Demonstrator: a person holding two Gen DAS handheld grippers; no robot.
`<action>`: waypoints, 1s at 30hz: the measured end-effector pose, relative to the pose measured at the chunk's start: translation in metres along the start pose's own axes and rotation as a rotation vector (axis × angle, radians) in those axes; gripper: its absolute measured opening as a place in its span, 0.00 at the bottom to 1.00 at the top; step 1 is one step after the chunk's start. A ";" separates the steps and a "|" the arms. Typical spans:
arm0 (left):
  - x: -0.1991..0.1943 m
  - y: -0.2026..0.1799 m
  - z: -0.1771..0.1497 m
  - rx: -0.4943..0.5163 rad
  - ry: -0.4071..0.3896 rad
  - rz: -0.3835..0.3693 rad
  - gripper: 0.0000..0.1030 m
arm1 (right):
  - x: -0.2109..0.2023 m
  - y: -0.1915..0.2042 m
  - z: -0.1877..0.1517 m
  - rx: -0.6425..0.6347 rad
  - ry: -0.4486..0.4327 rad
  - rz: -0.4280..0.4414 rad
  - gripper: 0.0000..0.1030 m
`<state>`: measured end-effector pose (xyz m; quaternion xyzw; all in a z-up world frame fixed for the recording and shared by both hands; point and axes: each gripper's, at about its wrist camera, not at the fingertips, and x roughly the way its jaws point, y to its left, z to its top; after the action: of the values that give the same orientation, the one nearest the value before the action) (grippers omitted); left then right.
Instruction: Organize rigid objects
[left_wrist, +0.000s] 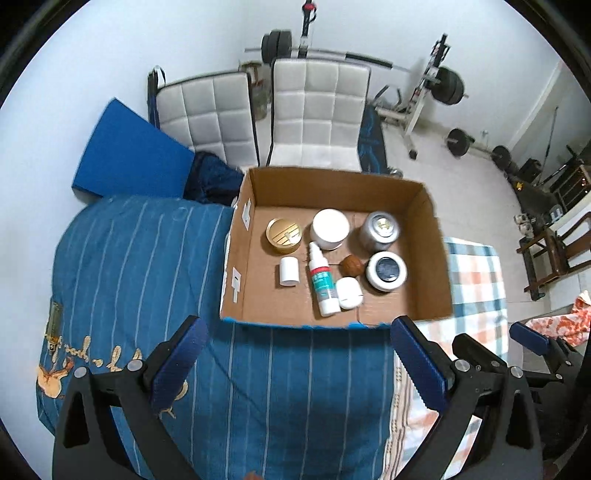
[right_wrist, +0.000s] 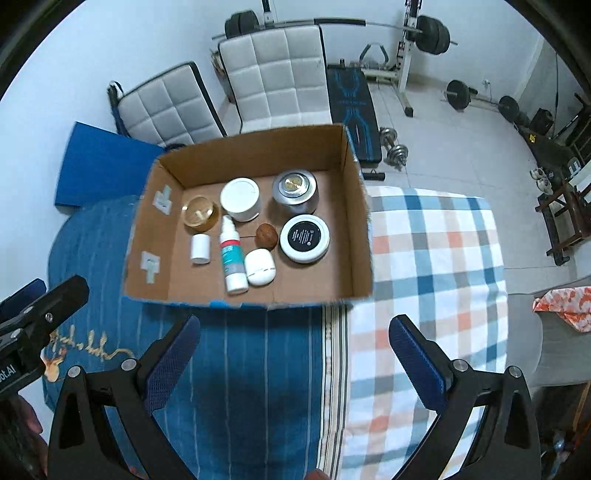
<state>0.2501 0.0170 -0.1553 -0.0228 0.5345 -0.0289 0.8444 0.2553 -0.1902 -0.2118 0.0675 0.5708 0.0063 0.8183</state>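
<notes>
Left gripper (left_wrist: 297, 334), right gripper (right_wrist: 294, 332): agape, empty.

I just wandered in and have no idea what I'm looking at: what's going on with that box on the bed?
A person is tidying small items into a cardboard box on a bed, using a hand-held gripper in each hand. Right now the left gripper and right gripper are both open and empty, held above the bedding in front of the box. Inside sit a spray bottle lying flat, a white jar, a gold tin, a silver tin, a black-lidded jar and a few smaller pieces.
</notes>
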 end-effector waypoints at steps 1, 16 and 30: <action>-0.010 -0.001 -0.004 0.001 -0.013 0.000 1.00 | -0.014 -0.002 -0.008 0.003 -0.014 0.009 1.00; -0.152 -0.011 -0.069 0.033 -0.197 -0.014 1.00 | -0.169 -0.011 -0.098 0.006 -0.194 0.023 1.00; -0.199 -0.020 -0.096 0.042 -0.261 -0.012 1.00 | -0.236 -0.010 -0.128 -0.024 -0.290 0.004 1.00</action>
<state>0.0775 0.0109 -0.0156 -0.0117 0.4190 -0.0420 0.9069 0.0531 -0.2079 -0.0364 0.0593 0.4463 0.0049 0.8929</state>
